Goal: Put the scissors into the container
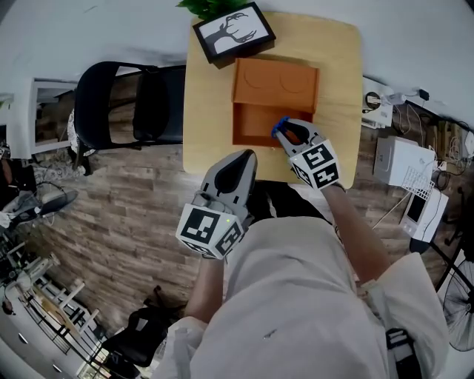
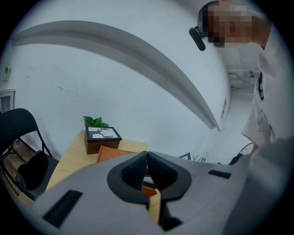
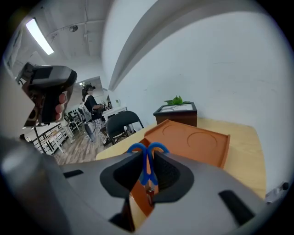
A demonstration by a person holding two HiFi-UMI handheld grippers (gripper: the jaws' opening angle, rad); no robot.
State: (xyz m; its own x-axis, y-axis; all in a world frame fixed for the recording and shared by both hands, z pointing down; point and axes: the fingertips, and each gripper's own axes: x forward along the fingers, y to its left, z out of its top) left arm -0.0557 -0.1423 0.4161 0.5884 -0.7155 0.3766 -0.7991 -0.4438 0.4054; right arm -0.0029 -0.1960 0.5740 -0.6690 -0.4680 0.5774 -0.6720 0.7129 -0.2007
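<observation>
Blue-handled scissors (image 1: 279,126) (image 3: 147,157) are pinched between the jaws of my right gripper (image 1: 286,131) (image 3: 148,173), handles pointing away from it and blades hidden behind the pads. The gripper hovers over the near right corner of the orange container (image 1: 275,80) (image 3: 197,143), above its open compartment. The container's far part is a flat panel with two round recesses. My left gripper (image 1: 248,157) (image 2: 147,170) hangs at the table's near edge, left of the right one, shut with nothing between its pads.
The container rests on a small wooden table (image 1: 341,66). A framed deer picture (image 1: 233,31) and a green plant (image 1: 211,6) stand at the table's far left. A black chair (image 1: 126,104) is left of the table; white devices and cables (image 1: 404,166) lie to its right.
</observation>
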